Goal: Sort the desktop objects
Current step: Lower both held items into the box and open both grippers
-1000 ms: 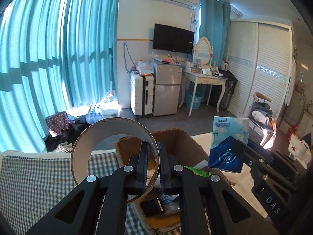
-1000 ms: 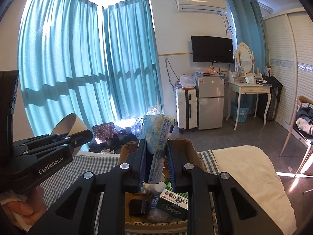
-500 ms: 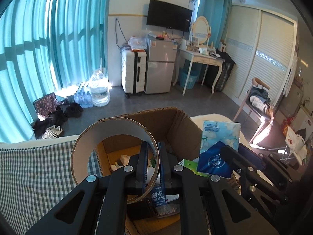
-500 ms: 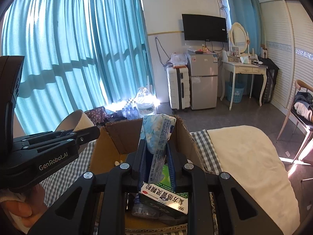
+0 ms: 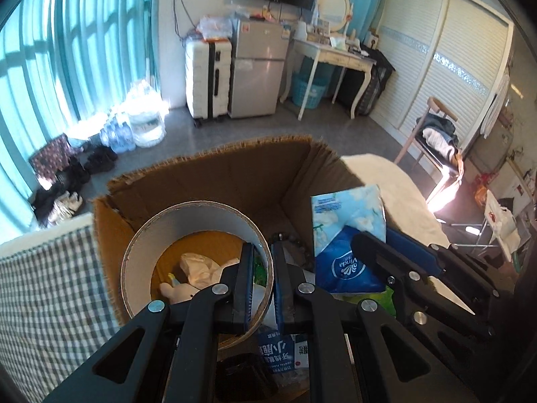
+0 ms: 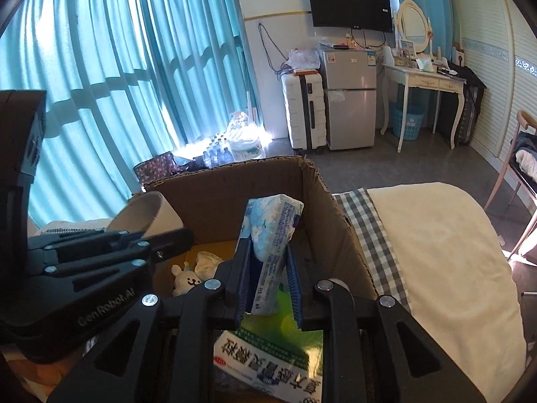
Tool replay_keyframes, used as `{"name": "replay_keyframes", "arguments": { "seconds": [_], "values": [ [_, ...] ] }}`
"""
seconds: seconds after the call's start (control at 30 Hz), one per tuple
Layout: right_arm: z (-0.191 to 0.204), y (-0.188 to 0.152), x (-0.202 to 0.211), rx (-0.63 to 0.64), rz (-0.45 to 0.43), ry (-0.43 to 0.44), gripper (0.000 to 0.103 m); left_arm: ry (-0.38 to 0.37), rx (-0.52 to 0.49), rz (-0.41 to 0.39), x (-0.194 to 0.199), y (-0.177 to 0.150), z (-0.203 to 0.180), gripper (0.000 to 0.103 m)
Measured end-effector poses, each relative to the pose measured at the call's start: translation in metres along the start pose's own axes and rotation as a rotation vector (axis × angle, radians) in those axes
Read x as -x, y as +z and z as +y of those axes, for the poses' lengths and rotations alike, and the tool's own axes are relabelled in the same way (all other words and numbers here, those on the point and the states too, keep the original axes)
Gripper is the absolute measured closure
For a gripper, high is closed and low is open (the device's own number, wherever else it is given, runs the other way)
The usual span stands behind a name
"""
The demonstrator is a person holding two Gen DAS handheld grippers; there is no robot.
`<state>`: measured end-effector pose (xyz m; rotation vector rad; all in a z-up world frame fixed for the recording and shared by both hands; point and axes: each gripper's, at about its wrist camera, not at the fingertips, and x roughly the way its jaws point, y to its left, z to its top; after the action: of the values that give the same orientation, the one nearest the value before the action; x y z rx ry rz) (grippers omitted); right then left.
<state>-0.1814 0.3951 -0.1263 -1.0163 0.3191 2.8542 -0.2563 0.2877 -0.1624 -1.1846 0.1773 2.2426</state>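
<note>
- The left gripper (image 5: 262, 262) is nearly closed, pinching the wall of a wide cardboard ring with a white lining (image 5: 198, 262) over the open brown cardboard box (image 5: 235, 168).
- The right gripper (image 6: 268, 268) clamps narrowly on a blue-and-white floral tissue pack (image 6: 272, 235) marked "Vinda", also above the box.
- Box contents partly hidden: a white plush toy (image 6: 186, 280), crumpled paper, a green-and-white carton with Chinese print (image 6: 268, 362).

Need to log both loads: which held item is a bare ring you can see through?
The cardboard ring in the left gripper; the right gripper holds a solid tissue pack.
</note>
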Motion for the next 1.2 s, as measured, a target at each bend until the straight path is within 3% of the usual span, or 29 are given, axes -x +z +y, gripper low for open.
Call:
{"name": "replay_keyframes", "arguments": {
  "seconds": [0.17,0.4,0.53,0.63,0.67,0.8,1.1,1.2],
  "values": [
    [0.008,-0.002,-0.014,0.02,0.042,-0.017,0.083,-0.004,0.021,0.062,-0.016,-0.001,0.006,0.093],
    [0.011,-0.003,-0.013,0.034,0.057,-0.032,0.081,0.019,0.024,0.041,-0.012,-0.001,0.007,0.087],
    [0.014,-0.001,-0.012,0.055,0.053,-0.042,0.081,0.034,0.023,0.034,-0.005,-0.002,0.008,0.072],
    [0.015,0.0,-0.008,0.06,0.038,-0.065,0.074,0.068,0.022,0.011,0.004,0.0,0.011,0.053],
    [0.015,0.001,-0.007,0.06,0.028,-0.071,0.069,0.071,0.033,0.003,0.008,0.0,0.013,0.046],
    [0.012,0.006,0.01,0.05,-0.032,-0.084,0.041,0.047,0.081,-0.034,0.025,0.003,0.025,0.041],
    [0.022,0.016,0.031,0.063,-0.089,-0.086,0.036,0.055,0.083,-0.105,0.062,0.01,0.028,0.029],
    [0.022,0.016,0.038,0.062,-0.098,-0.087,0.035,0.061,0.088,-0.128,0.073,0.01,0.028,0.015]
  ]
}}
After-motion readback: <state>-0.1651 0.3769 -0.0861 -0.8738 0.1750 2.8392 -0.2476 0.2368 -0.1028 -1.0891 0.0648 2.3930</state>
